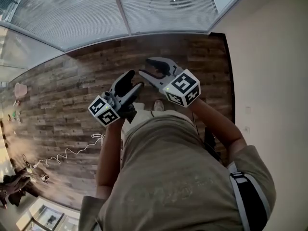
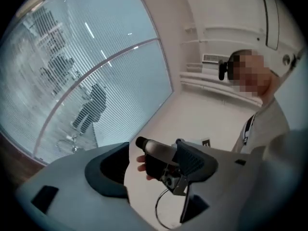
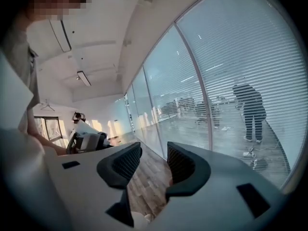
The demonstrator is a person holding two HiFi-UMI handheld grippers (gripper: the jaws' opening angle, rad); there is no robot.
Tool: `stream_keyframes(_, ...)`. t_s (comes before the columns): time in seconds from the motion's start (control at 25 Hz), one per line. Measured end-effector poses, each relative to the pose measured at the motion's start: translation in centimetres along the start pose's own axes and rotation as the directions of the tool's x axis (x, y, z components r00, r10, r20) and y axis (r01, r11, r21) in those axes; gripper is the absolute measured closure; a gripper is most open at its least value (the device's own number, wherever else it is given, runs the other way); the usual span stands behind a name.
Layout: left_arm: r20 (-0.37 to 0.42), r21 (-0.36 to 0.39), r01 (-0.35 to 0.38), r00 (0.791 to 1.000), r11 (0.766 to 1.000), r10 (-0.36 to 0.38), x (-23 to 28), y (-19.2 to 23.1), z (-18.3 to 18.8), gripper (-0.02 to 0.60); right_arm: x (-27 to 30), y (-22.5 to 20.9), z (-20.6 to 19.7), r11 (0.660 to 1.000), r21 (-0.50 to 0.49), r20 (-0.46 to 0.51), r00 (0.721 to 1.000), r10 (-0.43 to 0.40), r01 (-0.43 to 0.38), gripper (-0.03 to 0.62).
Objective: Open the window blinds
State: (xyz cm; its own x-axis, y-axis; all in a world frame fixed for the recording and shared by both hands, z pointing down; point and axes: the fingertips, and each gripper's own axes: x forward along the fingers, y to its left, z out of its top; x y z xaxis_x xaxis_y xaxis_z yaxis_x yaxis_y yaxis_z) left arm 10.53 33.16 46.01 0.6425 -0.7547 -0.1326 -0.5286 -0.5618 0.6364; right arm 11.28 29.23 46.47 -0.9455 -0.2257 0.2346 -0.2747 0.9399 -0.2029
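The person is standing back from the window, holding both tools up in front of the chest over the brown wood-plank floor (image 1: pixel 57 95). The left gripper (image 1: pixel 131 82) is gaping wide with nothing in it; only the other tool's handle is showing through the gap, well behind. The right gripper (image 1: pixel 146 66) is sitting with its jaws parted too, and bare floor is showing between them, so nothing is pinched there either.

The white slatted window blinds (image 1: pixel 168 8) are hanging along the floor's far edge, down over the glass. Their slats are running level from side to side, split by a pale upright mullion (image 1: pixel 121 8).

Here is what matters: the blinds are lying ahead of both tools and well apart from them, so the task is looking not yet begun. The right gripper is sitting a touch nearer the glass, looking along it with the blinds on its right. The left one is angling across toward its partner. No cord or wand is showing clearly, but the right hand is looking better placed to reach.
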Motion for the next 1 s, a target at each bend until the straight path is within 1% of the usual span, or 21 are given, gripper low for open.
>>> stream_keyframes(0.04,0.022,-0.025,0.033,0.999,0.999,-0.033,-0.1,-0.7,0.3,0.271,0.0,0.6,0.5,0.999,0.022,0.016,1.000,0.023,-0.023,0.430)
stream_keyframes(0.12,0.053,-0.055,0.093,0.994,0.994,-0.090,-0.3,-2.1,1.1,0.259,0.5,2.0,1.3,0.995,0.071,0.044,0.997,0.068,-0.071,0.414)
stream_keyframes(0.28,0.097,-0.108,0.192,0.979,0.976,-0.181,-0.9,-3.4,2.6,0.255,2.7,4.7,2.3,0.972,0.154,0.103,0.982,0.161,-0.176,0.383)
stream_keyframes(0.36,0.116,-0.137,0.222,0.971,0.965,-0.207,-1.7,-3.4,3.4,0.255,4.6,6.4,2.8,0.954,0.189,0.130,0.969,0.209,-0.231,0.354)
stream_keyframes(0.44,0.145,-0.165,0.247,0.964,0.955,-0.224,-3.1,-3.4,4.9,0.256,6.7,8.3,3.6,0.934,0.234,0.152,0.959,0.239,-0.270,0.342)
stream_keyframes(0.52,0.170,-0.176,0.263,0.957,0.949,-0.234,-4.5,-3.4,6.6,0.258,8.6,9.7,4.5,0.920,0.261,0.165,0.953,0.255,-0.292,0.342)
stream_keyframes(0.6,0.184,-0.171,0.274,0.953,0.946,-0.243,-5.5,-2.9,8.1,0.265,10.7,10.8,4.7,0.916,0.260,0.163,0.949,0.270,-0.305,0.342)
stream_keyframes(0.64,0.192,-0.169,0.276,0.951,0.946,-0.243,-6.1,-2.6,8.6,0.281,11.7,11.5,4.5,0.911,0.269,0.164,0.946,0.278,-0.314,0.342)
stream_keyframes(0.68,0.206,-0.174,0.280,0.948,0.944,-0.243,-6.9,-2.4,9.0,0.330,12.5,12.2,4.2,0.898,0.295,0.173,0.942,0.286,-0.327,0.342)
stream_keyframes(0.72,0.224,-0.188,0.287,0.944,0.939,-0.243,-7.7,-2.0,9.3,0.369,13.3,12.7,3.8,0.876,0.339,0.188,0.937,0.294,-0.343,0.342)
stream_keyframes(0.76,0.243,-0.208,0.293,0.940,0.933,-0.241,-8.4,-1.5,9.7,0.415,14.2,13.1,3.5,0.847,0.391,0.204,0.932,0.301,-0.359,0.342)
stream_keyframes(0.8,0.258,-0.227,0.295,0.937,0.928,-0.234,-9.0,-0.8,10.2,0.444,15.1,13.2,3.3,0.817,0.439,0.214,0.927,0.308,-0.373,0.342)
stream_keyframes(0.84,0.269,-0.243,0.290,0.937,0.926,-0.223,-9.4,0.0,10.6,0.457,15.9,13.3,3.1,0.792,0.475,0.218,0.923,0.316,-0.384,0.342)
stream_keyframes(0.88,0.278,-0.253,0.282,0.937,0.925,-0.210,-9.8,0.6,10.9,0.467,16.6,13.4,3.0,0.774,0.498,0.217,0.920,0.325,-0.391,0.342)
stream_keyframes(1.0,0.301,-0.268,0.259,0.938,0.928,-0.175,-11.0,1.5,11.8,0.476,18.0,14.1,3.0,0.748,0.531,0.202,0.917,0.344,-0.398,0.342)
